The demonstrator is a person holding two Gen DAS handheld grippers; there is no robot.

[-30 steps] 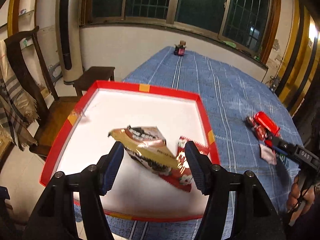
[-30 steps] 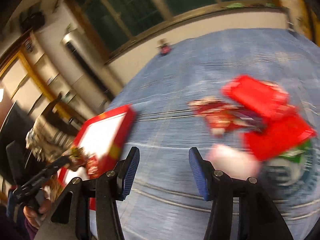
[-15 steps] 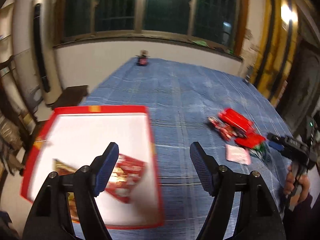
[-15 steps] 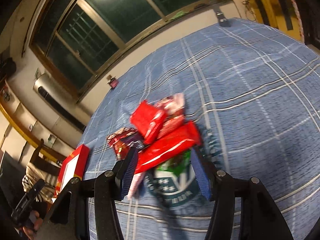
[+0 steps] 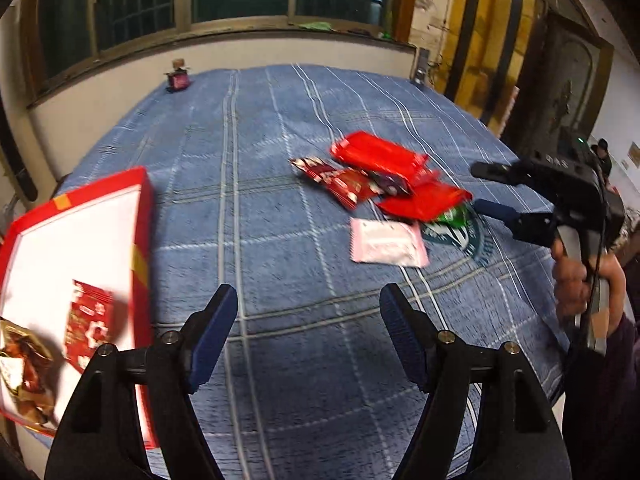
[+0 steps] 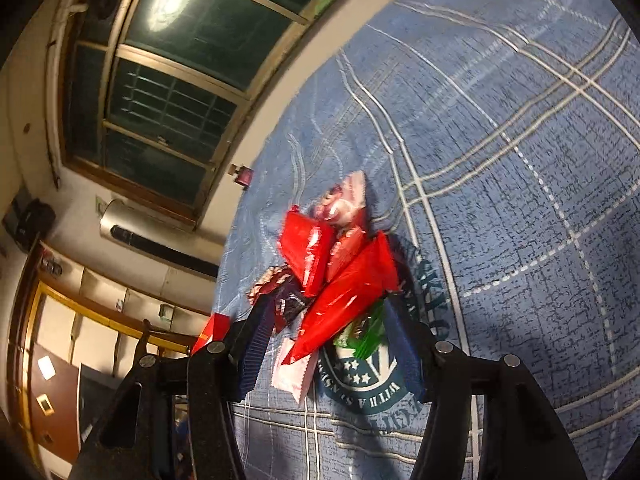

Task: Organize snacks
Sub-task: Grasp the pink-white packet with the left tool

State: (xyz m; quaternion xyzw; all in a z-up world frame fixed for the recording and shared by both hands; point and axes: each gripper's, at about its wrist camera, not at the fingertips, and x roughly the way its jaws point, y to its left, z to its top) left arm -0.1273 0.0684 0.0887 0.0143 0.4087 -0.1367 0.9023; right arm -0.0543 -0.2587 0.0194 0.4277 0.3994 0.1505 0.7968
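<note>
— Spotted the left tongs? Off the red tray now, out over bare blue cloth on the tabletop, spread wide, gripping nothing.

— Yes. A second ago, right above that tray. Left two snacks behind in it: a small red packet and a gold-brown packet, both lying on the white floor near the close corner.

— So, two sorted. And the right tongs?

— Swung across from open cloth and down onto the pile. Now apart, straddling the long red packet, one blue pad on either side, not pinching yet as far as can be told.

— Anything around it?

— A green packet beneath the near end, a pink packet just beside. A broad red packet and a dark patterned packet further back. All heaped together, well apart from the tray.

— Meaning?

— Probably the next pick under way: close on the long red one, lift clear without dragging the neighbours, carry over to the tray. Most of the sorting still to do.
</note>
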